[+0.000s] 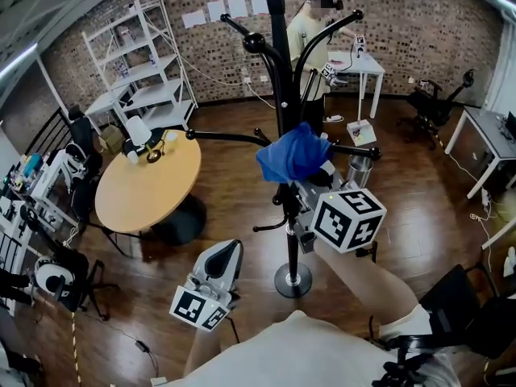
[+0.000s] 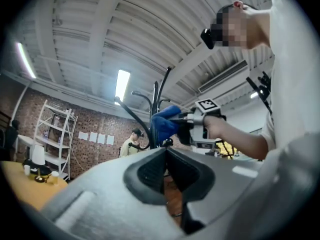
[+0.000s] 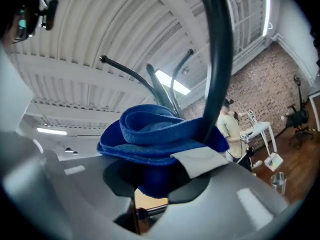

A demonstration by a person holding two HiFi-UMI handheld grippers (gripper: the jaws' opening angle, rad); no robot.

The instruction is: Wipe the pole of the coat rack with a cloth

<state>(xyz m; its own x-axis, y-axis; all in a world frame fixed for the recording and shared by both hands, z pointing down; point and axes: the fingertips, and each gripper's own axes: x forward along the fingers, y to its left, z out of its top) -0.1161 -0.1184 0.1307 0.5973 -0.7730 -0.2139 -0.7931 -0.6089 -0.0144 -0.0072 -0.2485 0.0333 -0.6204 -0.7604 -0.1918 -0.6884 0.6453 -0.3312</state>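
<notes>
Cloth (image 3: 160,134) is bunched in my right gripper (image 3: 160,184), clenched on it against the pole (image 3: 217,59). My left gripper (image 2: 166,169) is closed on nothing, lower beside the pole. I judge this mid-wipe; next, slide along the pole with steady pressure.

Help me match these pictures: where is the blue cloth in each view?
Head view: blue cloth at centre, against the pole.
Left gripper view: centre, just above the jaws.
Right gripper view: lower centre, clamped in the jaws.
Shared landmark: the pole.
</notes>
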